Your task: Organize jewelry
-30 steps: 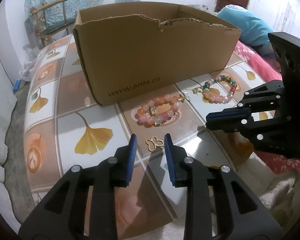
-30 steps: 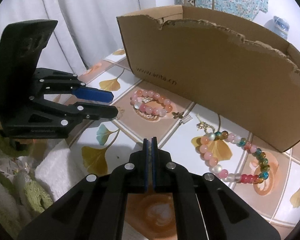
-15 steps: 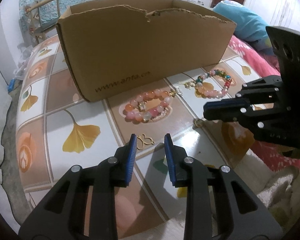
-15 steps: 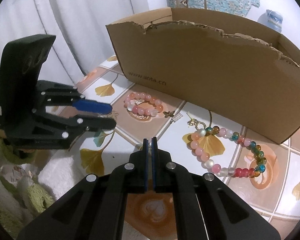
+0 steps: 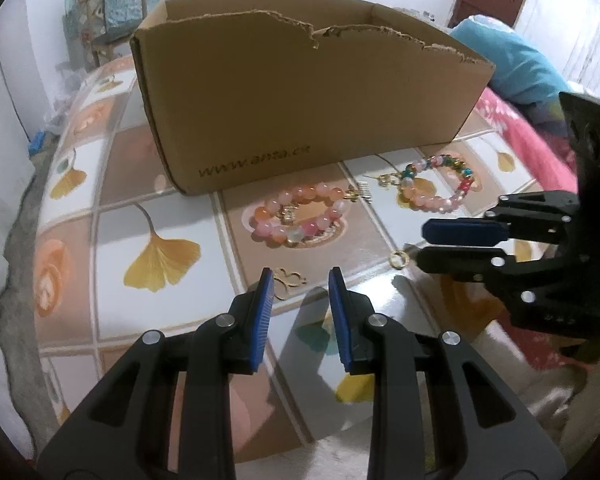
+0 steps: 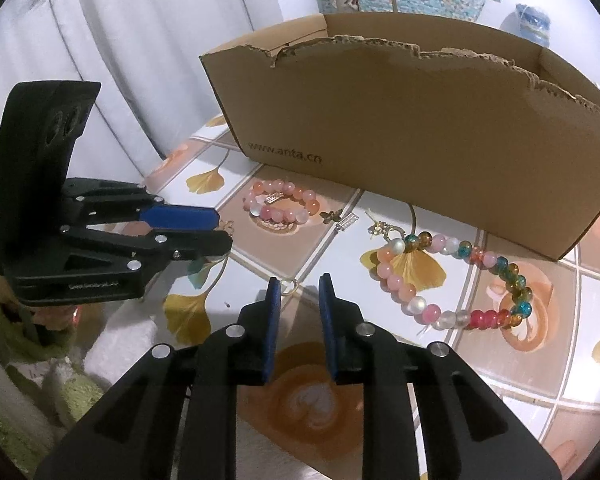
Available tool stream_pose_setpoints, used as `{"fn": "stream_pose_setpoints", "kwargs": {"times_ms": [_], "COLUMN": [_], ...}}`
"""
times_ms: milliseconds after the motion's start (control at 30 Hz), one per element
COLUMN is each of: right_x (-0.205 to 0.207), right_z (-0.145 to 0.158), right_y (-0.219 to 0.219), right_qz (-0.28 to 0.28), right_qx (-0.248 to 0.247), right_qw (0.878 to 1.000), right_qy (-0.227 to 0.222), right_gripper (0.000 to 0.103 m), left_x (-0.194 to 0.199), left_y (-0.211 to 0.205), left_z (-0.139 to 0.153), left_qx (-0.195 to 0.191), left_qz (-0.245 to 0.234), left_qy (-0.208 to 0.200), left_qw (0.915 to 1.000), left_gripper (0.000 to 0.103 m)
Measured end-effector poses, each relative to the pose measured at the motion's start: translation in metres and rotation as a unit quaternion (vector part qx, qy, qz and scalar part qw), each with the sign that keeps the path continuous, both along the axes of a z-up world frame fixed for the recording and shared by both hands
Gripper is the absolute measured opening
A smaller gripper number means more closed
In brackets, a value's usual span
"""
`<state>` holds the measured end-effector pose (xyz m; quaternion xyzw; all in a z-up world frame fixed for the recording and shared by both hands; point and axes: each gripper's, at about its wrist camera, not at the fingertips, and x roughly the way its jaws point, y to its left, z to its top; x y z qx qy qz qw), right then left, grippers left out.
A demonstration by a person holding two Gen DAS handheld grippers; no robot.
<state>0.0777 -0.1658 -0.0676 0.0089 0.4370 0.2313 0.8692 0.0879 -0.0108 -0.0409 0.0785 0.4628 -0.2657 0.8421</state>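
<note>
Just beyond the parted left tool (image 5: 300, 286), a gold butterfly charm (image 5: 290, 279); before the opening right tool (image 6: 299, 291), a gold ring (image 6: 288, 287), unheld.

Both grippers are showing black plastic frames with silver screws and blue ribbed pads (image 5: 262, 312). The left gripper (image 6: 216, 232) is wearing small pale lettering on its side; the right gripper (image 6: 300, 292) is matching.
</note>
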Motion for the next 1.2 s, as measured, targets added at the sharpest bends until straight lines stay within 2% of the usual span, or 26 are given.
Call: {"fn": "stream_pose_setpoints", "kwargs": {"times_ms": [100,300,533,667,867,1200], "right_x": [0.001,0.004,0.005,0.006,0.005,0.004], "right_z": [-0.002,-0.003,-0.005,-0.008,-0.005,-0.003], "right_y": [0.002,0.001,-0.001,0.001,0.002,0.003], "right_qz": [0.002,-0.001,-0.003,0.001,0.000,-0.001], "right_qx": [0.001,0.005,0.006,0.006,0.005,0.012], "right_qw": [1.000,1.000,1.000,1.000,1.000,1.000], "right_qy": [0.001,0.003,0.007,0.010,0.006,0.002], "right_gripper": [0.020,0.020,0.020,0.020,0.020,0.020], "left_x": [0.001,0.003,0.000,0.003,0.009,0.012], "left_y": [-0.004,-0.006,0.000,0.000,-0.005,-0.003], "left_z": [-0.002,-0.003,0.002,0.003,0.002,0.003], "left_qx": [0.022,0.033,0.012,0.024,0.030,0.007], "left_qz": [-0.014,-0.051,-0.093,-0.077,-0.053,0.013], "left_qy": [-0.013,-0.017,0.024,0.013,0.020,0.047], "left_qw": [0.9996,0.9980,0.9953,0.9966,0.9979,0.9988], "left_gripper": [0.027,0.027,0.027,0.027,0.027,0.027]}}
